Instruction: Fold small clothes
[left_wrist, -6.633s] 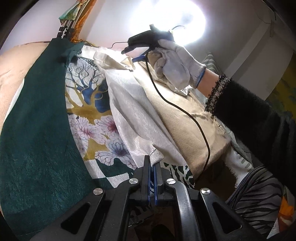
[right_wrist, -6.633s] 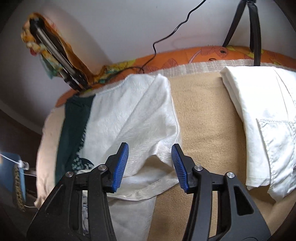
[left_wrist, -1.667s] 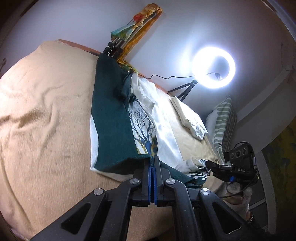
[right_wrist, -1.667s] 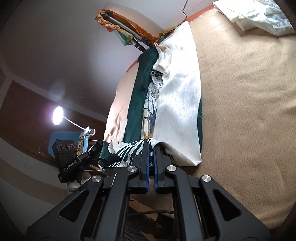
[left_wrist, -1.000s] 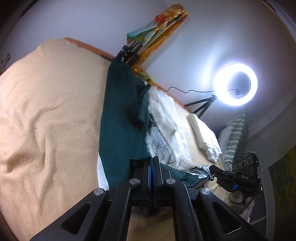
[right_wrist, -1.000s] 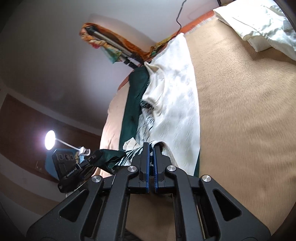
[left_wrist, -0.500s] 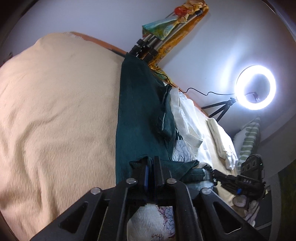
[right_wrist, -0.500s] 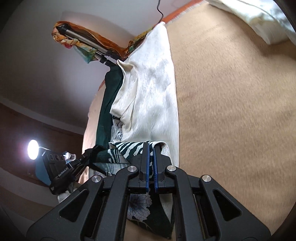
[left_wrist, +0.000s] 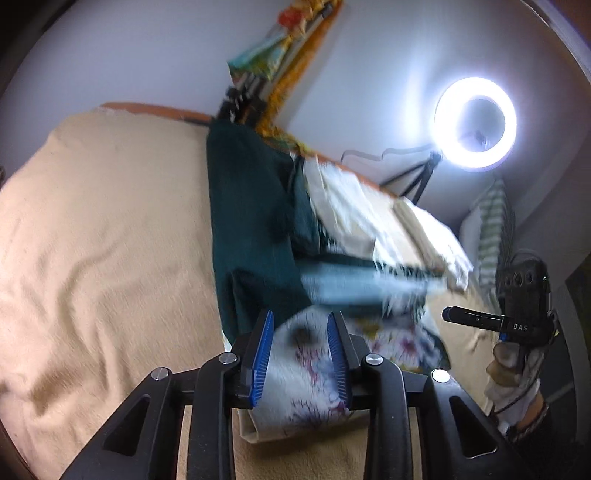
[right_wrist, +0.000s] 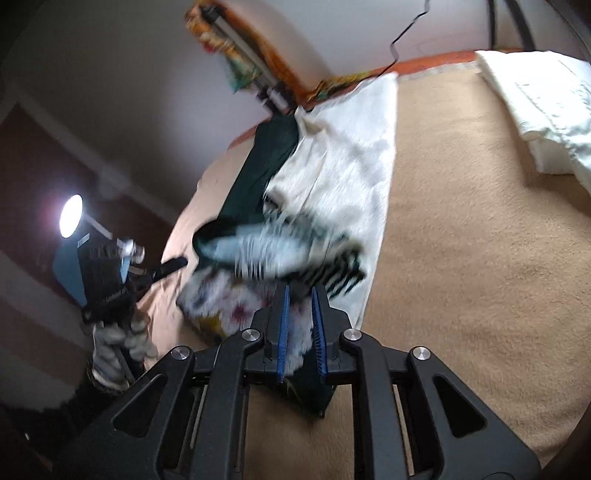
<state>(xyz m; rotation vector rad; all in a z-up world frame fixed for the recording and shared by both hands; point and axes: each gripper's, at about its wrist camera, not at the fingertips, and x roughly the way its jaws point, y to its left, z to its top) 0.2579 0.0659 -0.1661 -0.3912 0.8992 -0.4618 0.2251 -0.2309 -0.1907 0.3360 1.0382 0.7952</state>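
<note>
Two grippers, both with jaws opening. The left gripper (left_wrist: 300, 338) has the printed garment (left_wrist: 306, 380) lying between its spread blue pads, apparently let go. The right gripper (right_wrist: 300, 314) stands narrower, with blurred cloth between the pads – contact cannot be told. The garment lies on the tan blanket (left_wrist: 92, 258), its hem blurred toward 12 o'clock. Only the left view shows the ring light (left_wrist: 474, 123) at 2 o'clock; only the right shows a folded white piece (right_wrist: 546, 110) at 1 o'clock.
</note>
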